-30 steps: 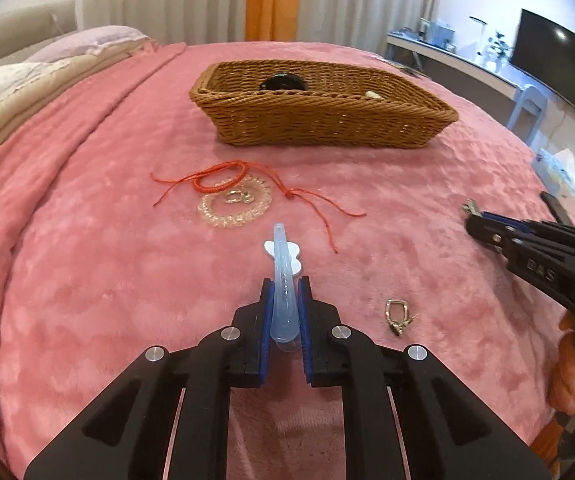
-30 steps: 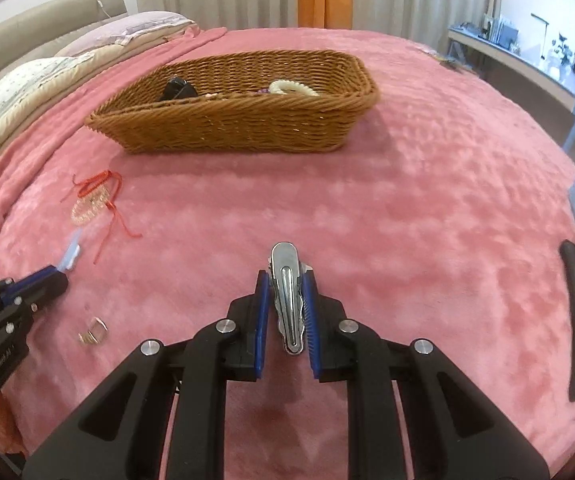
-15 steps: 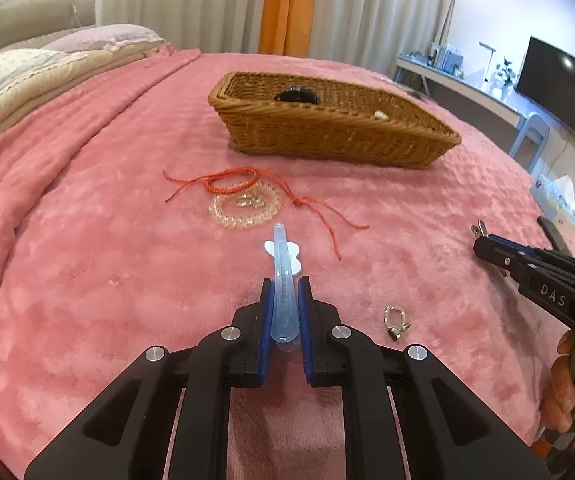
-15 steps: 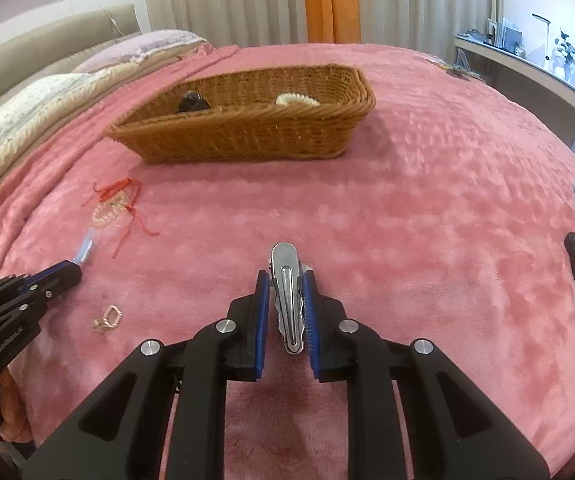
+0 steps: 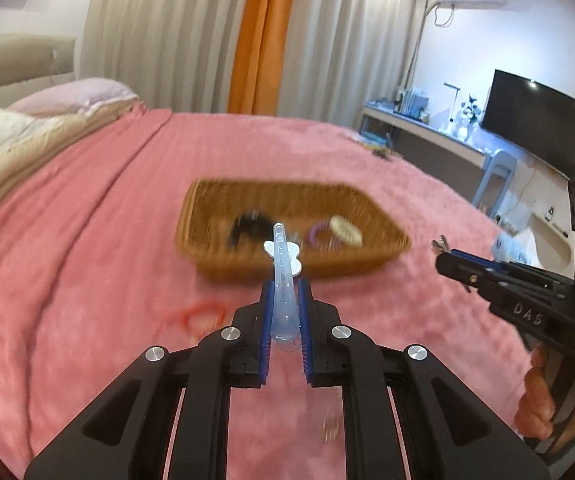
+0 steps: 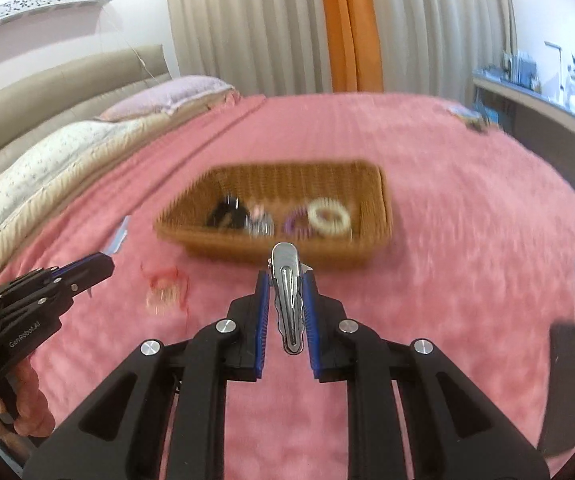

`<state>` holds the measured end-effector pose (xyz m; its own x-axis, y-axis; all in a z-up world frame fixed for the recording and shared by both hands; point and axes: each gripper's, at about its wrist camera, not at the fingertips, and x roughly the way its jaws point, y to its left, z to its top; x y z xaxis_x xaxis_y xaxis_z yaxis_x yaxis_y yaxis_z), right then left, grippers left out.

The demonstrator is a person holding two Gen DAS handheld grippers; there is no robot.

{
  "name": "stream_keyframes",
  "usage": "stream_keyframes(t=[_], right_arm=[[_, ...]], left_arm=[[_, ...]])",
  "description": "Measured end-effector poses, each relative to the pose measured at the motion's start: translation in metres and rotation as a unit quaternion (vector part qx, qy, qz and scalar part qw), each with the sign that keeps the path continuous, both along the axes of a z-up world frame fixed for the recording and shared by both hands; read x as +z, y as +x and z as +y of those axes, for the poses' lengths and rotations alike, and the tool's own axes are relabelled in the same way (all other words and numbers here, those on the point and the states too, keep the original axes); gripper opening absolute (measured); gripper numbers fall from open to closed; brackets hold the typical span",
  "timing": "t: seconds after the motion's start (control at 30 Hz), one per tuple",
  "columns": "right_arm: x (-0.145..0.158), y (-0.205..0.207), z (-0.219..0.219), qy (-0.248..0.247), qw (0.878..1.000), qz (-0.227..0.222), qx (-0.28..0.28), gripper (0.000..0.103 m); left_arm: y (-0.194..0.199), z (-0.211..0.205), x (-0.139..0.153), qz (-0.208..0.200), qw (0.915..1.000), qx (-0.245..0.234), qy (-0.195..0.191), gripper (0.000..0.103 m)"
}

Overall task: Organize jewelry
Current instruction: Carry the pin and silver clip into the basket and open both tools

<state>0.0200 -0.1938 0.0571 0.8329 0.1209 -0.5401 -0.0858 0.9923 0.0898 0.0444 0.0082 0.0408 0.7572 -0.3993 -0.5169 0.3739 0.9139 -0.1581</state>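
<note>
Both grippers have lifted off the bed, the left gripper [image 5: 285, 308] clamped on the clear blue hair clip [image 5: 283, 276], the right gripper [image 6: 286, 300] on the silver clip [image 6: 287, 300], both now heading for the wicker basket [image 6: 375, 216].

The left black two-finger gripper with blue-padded fingers [image 5: 285, 292] is pinched on a translucent pale-blue plastic hair clip [image 5: 282, 264], which sticks out forward past the fingertips. The right black two-finger gripper with blue pads [image 6: 286, 288] is clamped the same way on a shiny silver metal hair clip [image 6: 286, 280]. Both grippers are raised above the bed and level — side by side, apart. A bare hand [image 5: 539, 392] wraps the right gripper's handle; another hand [image 6: 15, 404] grasps the left one's.
</note>
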Motion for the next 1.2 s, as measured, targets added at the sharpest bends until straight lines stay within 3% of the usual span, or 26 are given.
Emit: stream_keyframes(t=[0.2,0.37,0.5,0.83,0.9,0.97,1.0,1.2], right_arm=[[0.006,0.075,-0.008,0.008,1.0,0.013,-0.007,0.014],[-0.016,0.131,-0.015,0.016,0.998,0.06,-0.008,0.014],[-0.034,0.153,-0.016,0.007,0.996,0.088,-0.009,0.014],[-0.049,0.155,-0.016,-0.004,0.994,0.112,-0.02,0.016],[-0.044,0.149,-0.019,0.005,0.994,0.11,-0.02,0.02],[-0.036,0.139,-0.021,0.006,0.995,0.098,-0.022,0.036],[-0.032,0.132,-0.021,0.006,0.996,0.088,-0.022,0.046],[-0.009,0.082,-0.012,0.007,0.998,0.051,-0.023,0.047]], left_arm=[[0.06,-0.028,0.02,-0.006,0.9999,-0.003,0.008,0.01],[0.105,-0.049,0.004,0.019,0.9997,-0.009,0.008,0.01],[0.133,-0.059,-0.02,0.053,0.9985,-0.007,0.013,0.01],[0.146,-0.055,-0.042,0.09,0.9959,-0.007,0.012,0.012],[0.141,-0.05,-0.037,0.085,0.9963,-0.011,0.009,0.023],[0.129,-0.041,-0.027,0.071,0.9975,-0.01,0.002,0.048],[0.122,-0.036,-0.022,0.062,0.998,-0.006,-0.001,0.05],[0.072,0.012,0.009,0.028,0.9992,0.016,-0.022,0.052]])
